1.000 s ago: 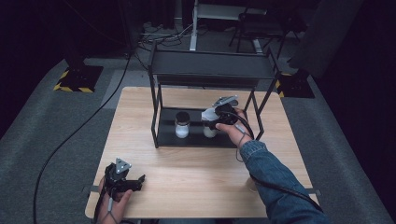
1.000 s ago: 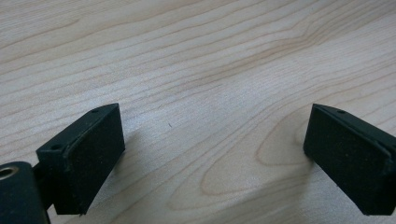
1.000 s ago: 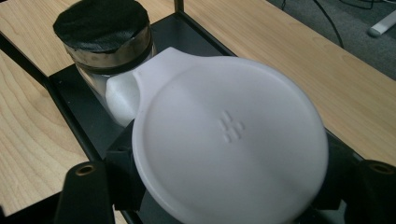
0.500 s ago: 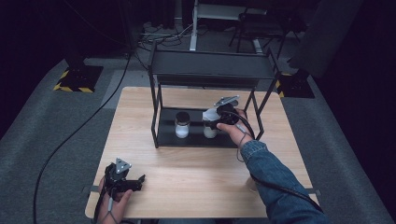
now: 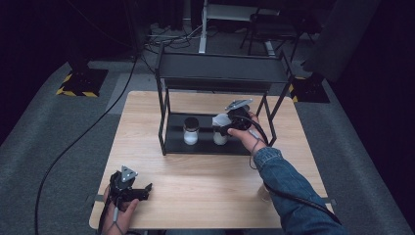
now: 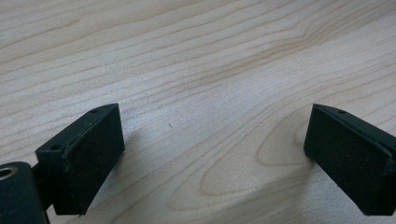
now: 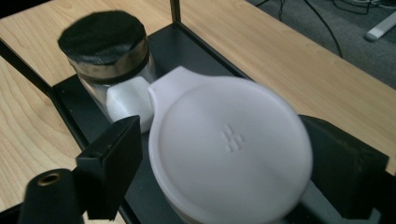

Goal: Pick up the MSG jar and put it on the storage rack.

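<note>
Dark carpet surrounds one pale wooden table bearing a black two-tier metal rack, whose lower shelf holds two jars: a black-lidded glass jar and a white-lidded jar (lid embossed with small dashes, unreadable). The right gripper has just been opening its jaws, which now flank the white lid loosely, while the left gripper rests open over bare table.

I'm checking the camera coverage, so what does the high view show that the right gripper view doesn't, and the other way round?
High view alone: the whole black metal two-tier rack, the grey carpet floor, and the left gripper resting near the table's front edge.

Right gripper view alone: the embossed dot mark on the white round flip-top lid, which sits between the right gripper's jaws; they have just been opening.

Both: the black-capped glass jar of white contents, the white-lidded container, the light wooden table.
</note>
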The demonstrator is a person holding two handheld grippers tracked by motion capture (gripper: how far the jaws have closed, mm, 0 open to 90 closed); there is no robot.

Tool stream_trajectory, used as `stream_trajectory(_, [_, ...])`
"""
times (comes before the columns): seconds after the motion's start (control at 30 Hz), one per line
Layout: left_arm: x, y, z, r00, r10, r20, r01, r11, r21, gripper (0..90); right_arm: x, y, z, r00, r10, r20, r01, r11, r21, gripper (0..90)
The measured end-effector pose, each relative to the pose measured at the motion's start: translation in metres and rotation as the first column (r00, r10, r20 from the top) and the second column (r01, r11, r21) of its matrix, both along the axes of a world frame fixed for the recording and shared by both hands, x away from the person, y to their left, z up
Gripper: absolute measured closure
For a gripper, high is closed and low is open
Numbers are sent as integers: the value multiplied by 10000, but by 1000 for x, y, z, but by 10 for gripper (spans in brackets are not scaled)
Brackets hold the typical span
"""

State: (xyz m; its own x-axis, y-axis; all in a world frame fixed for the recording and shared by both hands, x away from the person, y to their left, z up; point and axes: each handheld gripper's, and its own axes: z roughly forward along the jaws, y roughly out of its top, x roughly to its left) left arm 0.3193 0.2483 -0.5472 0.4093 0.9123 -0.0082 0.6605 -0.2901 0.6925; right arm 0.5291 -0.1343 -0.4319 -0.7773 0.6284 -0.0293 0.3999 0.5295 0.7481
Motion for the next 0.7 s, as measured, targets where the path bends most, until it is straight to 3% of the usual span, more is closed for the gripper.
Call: stream_trajectory(0.7, [2,-1,0,10000,21,-54,-21,10000,10,23,-39,-34,47,9976,-116,686,91,9993,366,134])
